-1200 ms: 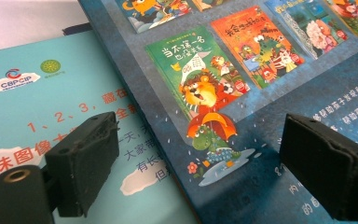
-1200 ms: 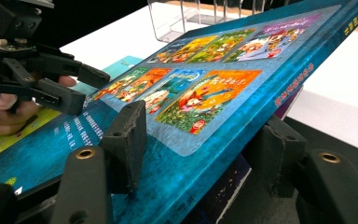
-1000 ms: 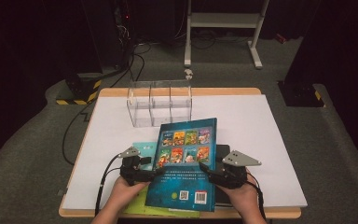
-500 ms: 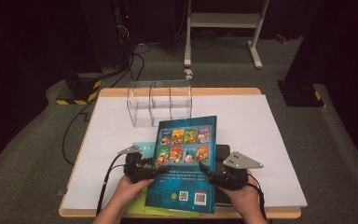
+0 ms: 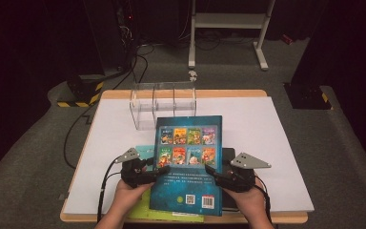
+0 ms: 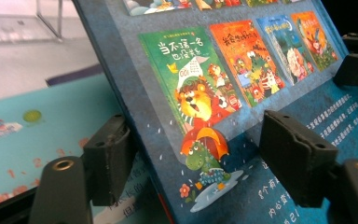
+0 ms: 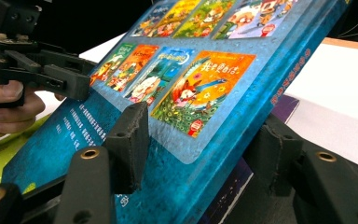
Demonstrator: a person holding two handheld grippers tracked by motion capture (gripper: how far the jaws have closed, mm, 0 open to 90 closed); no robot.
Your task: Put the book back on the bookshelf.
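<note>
Now: one blue book (image 5: pixel 188 162) | right gripper (image 5: pixel 219 174) fingers clamp it | left gripper (image 5: pixel 157 172) fingers closing, apart

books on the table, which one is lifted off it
The blue book, tilted up between the left gripper and right gripper; the green one lies flat.

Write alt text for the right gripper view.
A tilted blue picture book, back cover up with small cover pictures, sits between the right gripper's black jaws, one on the cover, one under its edge. Farther off, the left gripper reaches the book's opposite side, above a white table.
</note>
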